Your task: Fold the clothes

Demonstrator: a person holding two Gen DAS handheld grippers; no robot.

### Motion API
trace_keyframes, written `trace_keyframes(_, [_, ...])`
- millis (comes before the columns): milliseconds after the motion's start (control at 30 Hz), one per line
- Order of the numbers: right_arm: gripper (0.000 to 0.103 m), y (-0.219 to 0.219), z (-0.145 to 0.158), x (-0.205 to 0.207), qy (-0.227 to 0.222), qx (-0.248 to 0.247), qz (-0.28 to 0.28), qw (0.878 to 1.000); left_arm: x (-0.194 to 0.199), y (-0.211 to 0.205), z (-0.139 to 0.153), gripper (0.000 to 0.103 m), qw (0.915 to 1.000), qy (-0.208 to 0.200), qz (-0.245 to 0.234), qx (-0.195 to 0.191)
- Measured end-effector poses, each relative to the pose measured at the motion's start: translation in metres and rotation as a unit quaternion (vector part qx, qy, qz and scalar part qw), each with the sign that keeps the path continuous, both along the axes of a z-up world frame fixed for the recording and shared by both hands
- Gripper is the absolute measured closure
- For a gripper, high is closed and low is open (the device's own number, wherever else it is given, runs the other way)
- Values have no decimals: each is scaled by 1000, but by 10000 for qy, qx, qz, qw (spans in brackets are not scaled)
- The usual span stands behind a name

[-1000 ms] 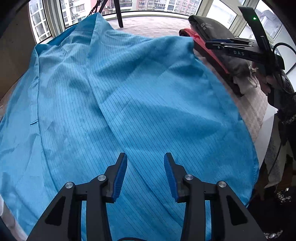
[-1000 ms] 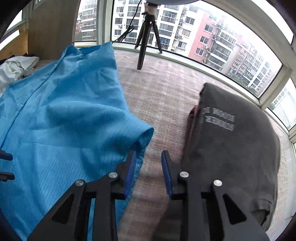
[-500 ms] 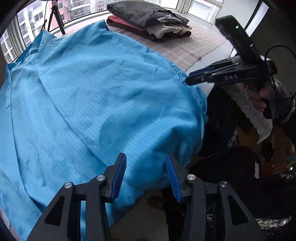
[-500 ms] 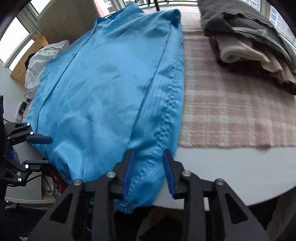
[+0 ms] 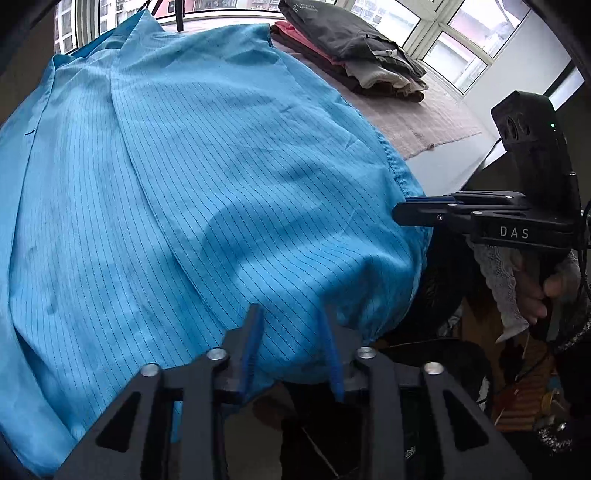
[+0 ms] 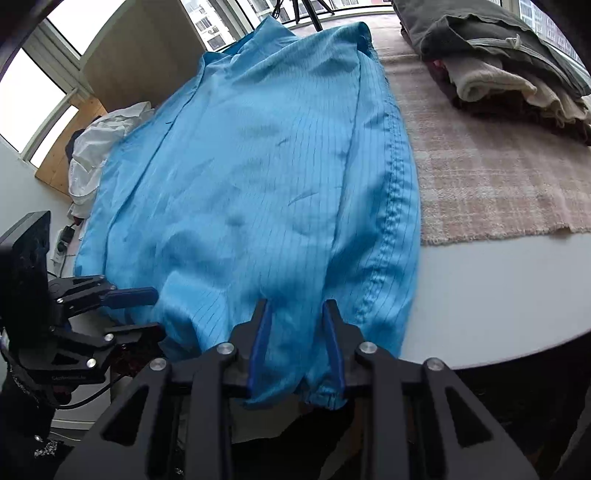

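Observation:
A blue pinstriped garment lies spread over the table, its near hem hanging over the front edge; it also shows in the right wrist view. My left gripper is open, its fingers straddling the hanging hem. My right gripper is open too, its fingers either side of the hem beside the puckered side seam. Each gripper shows in the other's view: the right one at the garment's right edge, the left one at its left corner.
A stack of folded clothes sits at the back right on a pink checked mat. The white tabletop's round front edge is near. A white crumpled cloth lies left. A tripod leg stands at the back.
Both grippers pulled back from over the table to its front edge and now sit low at the garment's overhanging hem, fabric between their open fingers.

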State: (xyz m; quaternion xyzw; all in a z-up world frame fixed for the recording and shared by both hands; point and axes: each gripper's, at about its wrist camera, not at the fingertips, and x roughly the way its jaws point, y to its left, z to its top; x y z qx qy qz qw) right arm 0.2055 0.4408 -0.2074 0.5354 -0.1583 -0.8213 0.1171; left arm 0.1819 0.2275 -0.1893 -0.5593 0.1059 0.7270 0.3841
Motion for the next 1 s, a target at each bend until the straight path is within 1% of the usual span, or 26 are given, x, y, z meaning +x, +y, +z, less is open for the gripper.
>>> trace_keyframes(33, [100, 0, 1, 2, 21, -112, 31, 9999, 1, 0, 0, 103, 10000, -23, 0, 46])
trace_keyframes(167, [100, 6, 18, 13, 213, -109, 49, 9997, 12, -8, 9, 103, 9994, -133, -18, 332])
trace_keyframes(233, [100, 11, 27, 18, 272, -21, 57, 9996, 19, -8, 14, 103, 9991, -59, -79, 422])
trace_keyframes(333, [100, 20, 35, 22, 281, 134, 27, 9995, 27, -2, 12, 103, 9995, 53, -152, 272])
trace_keyframes(367, [100, 24, 35, 22, 311, 42, -11, 9995, 28, -3, 10, 100, 9996, -19, -125, 266])
trace_keyframes(400, [97, 28, 35, 22, 332, -43, -44, 9994, 28, -5, 8, 95, 9997, -63, -60, 240])
trace_keyframes(433, [93, 30, 34, 21, 295, -88, -50, 9995, 27, -8, 7, 82, 9998, -72, 54, 189])
trace_keyframes(467, [77, 31, 33, 21, 257, -134, -57, 9996, 27, -11, 6, 76, 9998, -46, 144, 139])
trace_keyframes(500, [65, 33, 31, 20, 238, -170, -60, 9996, 28, -13, 5, 75, 9998, 14, 180, 89])
trace_keyframes(567, [60, 25, 28, 17, 343, -100, 22, 9994, 28, -15, 3, 75, 9998, 80, 176, -3])
trace_keyframes(700, [61, 6, 6, 3, 30, -32, 293, 9996, 29, -6, 2, 75, 9998, 187, 62, -93])
trace_keyframes(733, [61, 1, 1, 2, -29, -9, 371, 9993, 29, -3, 3, 77, 9997, 226, 27, -103])
trace_keyframes(767, [64, -2, -3, 1, -59, 8, 443, 9990, 30, 0, 3, 89, 9996, 250, 4, -96])
trace_keyframes(800, [90, -4, -1, 3, 64, -25, 478, 9988, 31, 3, 4, 98, 9996, 258, -34, -64])
trace_keyframes(833, [102, -4, 2, 5, 93, -118, 522, 9985, 32, 4, 6, 103, 9997, 246, -92, -1])
trace_keyframes(900, [101, -3, 10, 8, 159, -285, 602, 9977, 37, 9, 13, 103, 9993, 302, -184, 97])
trace_keyframes(1000, [102, 6, 34, 17, 373, -229, 625, 9971, 44, 18, 24, 103, 9984, 391, -339, 229])
